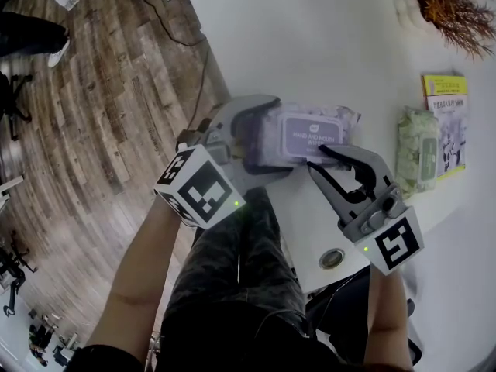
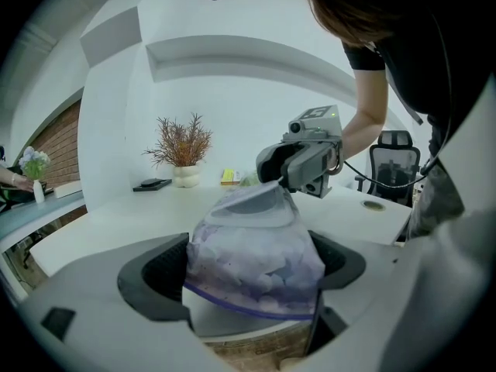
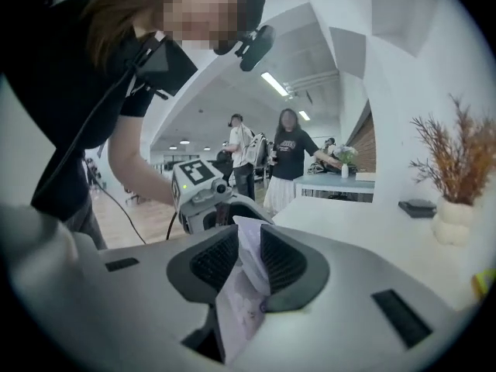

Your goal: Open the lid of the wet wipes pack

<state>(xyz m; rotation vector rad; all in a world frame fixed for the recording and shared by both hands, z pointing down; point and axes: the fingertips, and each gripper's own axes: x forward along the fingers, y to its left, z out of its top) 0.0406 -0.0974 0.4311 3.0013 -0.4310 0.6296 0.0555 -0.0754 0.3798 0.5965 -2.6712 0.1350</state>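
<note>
The purple wet wipes pack (image 1: 310, 134) is held above the near edge of the white table (image 1: 310, 37), its labelled lid facing up. My left gripper (image 1: 279, 138) is shut on the pack's left end; in the left gripper view the pack (image 2: 256, 246) fills the space between the jaws (image 2: 252, 270). My right gripper (image 1: 318, 159) is at the pack's near right corner, by the lid's edge. In the right gripper view a thin edge of the pack (image 3: 244, 301) is pinched between the pads (image 3: 248, 258). I cannot tell whether the lid is lifted.
A green wipes pack (image 1: 418, 152) and a yellow booklet (image 1: 448, 99) lie at the table's right. A dried plant in a vase (image 1: 453, 2) stands at the far right. A cable hole (image 1: 332, 258) is near the front edge. Two people (image 3: 291, 161) stand beyond.
</note>
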